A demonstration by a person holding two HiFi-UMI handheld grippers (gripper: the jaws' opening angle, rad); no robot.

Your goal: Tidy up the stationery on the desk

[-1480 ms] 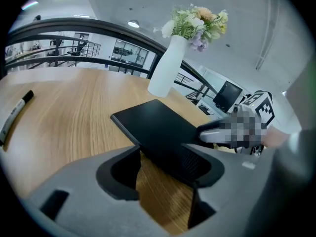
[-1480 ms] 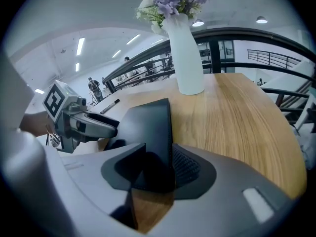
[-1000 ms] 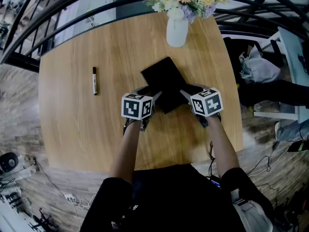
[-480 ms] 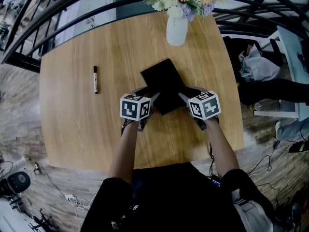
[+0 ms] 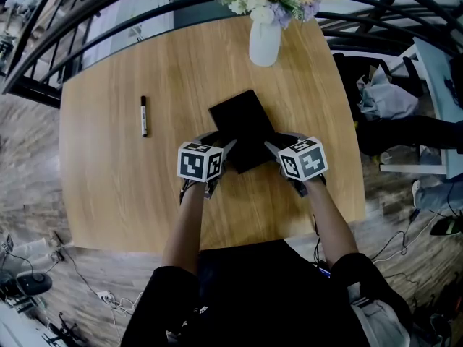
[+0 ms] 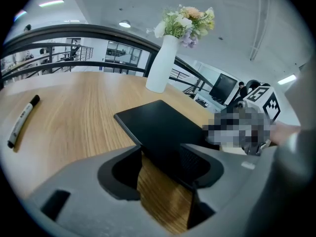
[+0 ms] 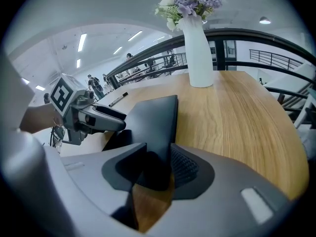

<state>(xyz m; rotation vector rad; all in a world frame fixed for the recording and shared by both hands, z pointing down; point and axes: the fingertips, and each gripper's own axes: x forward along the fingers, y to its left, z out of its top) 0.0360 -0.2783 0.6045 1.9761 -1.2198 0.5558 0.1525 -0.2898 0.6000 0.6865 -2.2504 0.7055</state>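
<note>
Currently both tools sit at the near corners of the black notebook [image 5: 242, 125], which lies flat mid-table [image 5: 108, 179]. Left gripper [image 5: 218, 142]: jaws wide apart, corner between them, touching one pad only, wood showing beside the other. Right gripper [image 5: 278, 139]: jaws also wide, corner between them, no clear clamp. Marker [image 5: 143, 116] lies well apart at left; flower vase [image 5: 264, 42] at far edge.

Nothing readable here, tbh. The marker cube [image 5: 199, 161] on my left hand-held gripper [image 5: 223, 147] and the one on my right hand-held gripper [image 5: 272, 148] only showed black-and-white square patterns, no letters. Any print on the pen [image 5: 143, 116] was too small.
</note>
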